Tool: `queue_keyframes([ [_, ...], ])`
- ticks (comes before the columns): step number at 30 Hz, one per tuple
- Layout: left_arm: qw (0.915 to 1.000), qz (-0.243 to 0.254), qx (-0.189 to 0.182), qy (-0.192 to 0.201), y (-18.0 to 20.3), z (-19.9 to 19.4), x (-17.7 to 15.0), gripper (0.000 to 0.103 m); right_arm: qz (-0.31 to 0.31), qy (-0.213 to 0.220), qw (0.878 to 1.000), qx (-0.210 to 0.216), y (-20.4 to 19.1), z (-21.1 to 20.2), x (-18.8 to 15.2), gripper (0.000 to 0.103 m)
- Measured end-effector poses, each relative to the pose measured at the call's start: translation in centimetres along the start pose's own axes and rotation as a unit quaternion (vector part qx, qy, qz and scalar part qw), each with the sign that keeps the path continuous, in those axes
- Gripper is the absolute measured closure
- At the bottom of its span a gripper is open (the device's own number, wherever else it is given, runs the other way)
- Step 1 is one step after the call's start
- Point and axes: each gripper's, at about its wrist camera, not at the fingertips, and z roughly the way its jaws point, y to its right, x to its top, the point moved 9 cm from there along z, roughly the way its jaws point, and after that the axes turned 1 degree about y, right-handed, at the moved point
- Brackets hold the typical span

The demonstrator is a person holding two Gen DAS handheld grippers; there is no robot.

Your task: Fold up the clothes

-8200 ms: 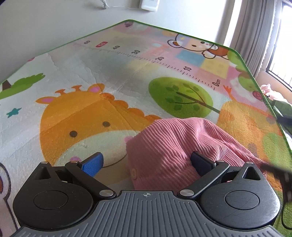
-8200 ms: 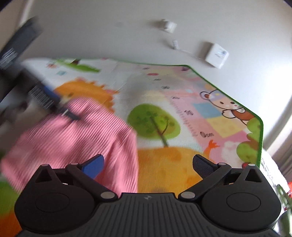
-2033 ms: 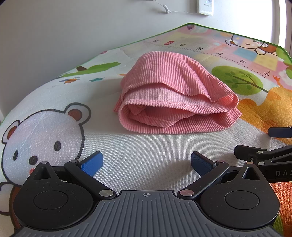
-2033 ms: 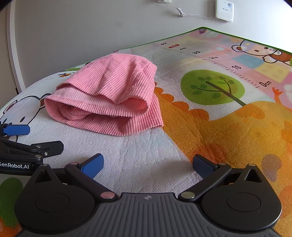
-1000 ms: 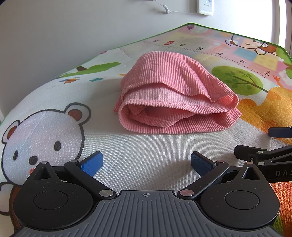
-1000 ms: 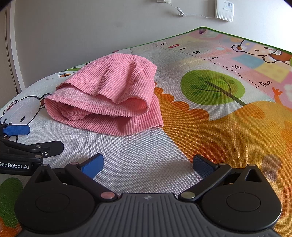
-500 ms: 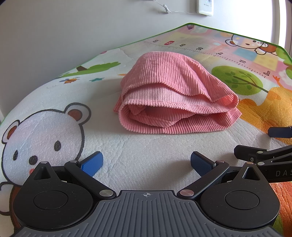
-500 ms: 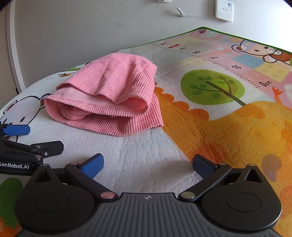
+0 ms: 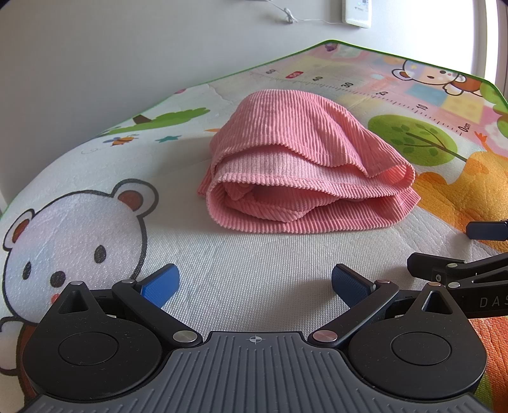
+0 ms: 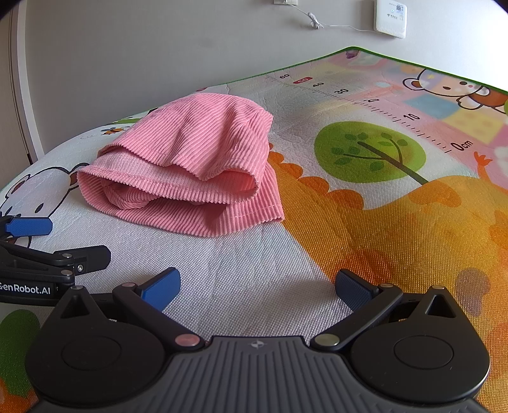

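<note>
A pink ribbed garment lies folded into a loose bundle on the cartoon play mat. My left gripper is open, a short way in front of the bundle's near edge, holding nothing. My right gripper is open too, in front of the bundle's right corner, nothing between its fingers. Each gripper shows at the side of the other's view: the right gripper's fingers at the right edge, the left gripper's fingers at the left edge. Neither touches the cloth.
The mat's green border runs along a pale wall at the back. A white box with a cable hangs on that wall. Bare mat lies between the grippers and the garment.
Over the last second nothing has moved. Eight seconds ago the garment lay close under the grippers; now it rests folded farther off and both grippers are drawn back.
</note>
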Motion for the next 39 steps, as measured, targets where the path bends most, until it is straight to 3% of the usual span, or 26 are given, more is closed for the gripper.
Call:
queue_keyframes([
  [29, 1.0, 0.001, 0.0, 0.0, 0.0, 0.0, 0.0, 0.0, 0.0, 0.0, 1.0, 0.0, 0.0, 0.0, -0.1, 0.0],
  [34, 0.9996, -0.001, -0.012, -0.026, -0.1, -0.6, -0.3, 0.0, 0.0, 0.0, 1.0, 0.0, 0.1, 0.0, -0.1, 0.0],
  [37, 0.9997, 0.007, 0.003, -0.025, 0.1, -1.1, -0.7, 0.0, 0.0, 0.0, 1.0, 0.0, 0.1, 0.0, -0.1, 0.0],
  [39, 0.9996, -0.005, -0.007, -0.027, -0.2, -1.1, -0.7, 0.0, 0.001, 0.0, 1.0, 0.0, 0.1, 0.0, -0.1, 0.0],
])
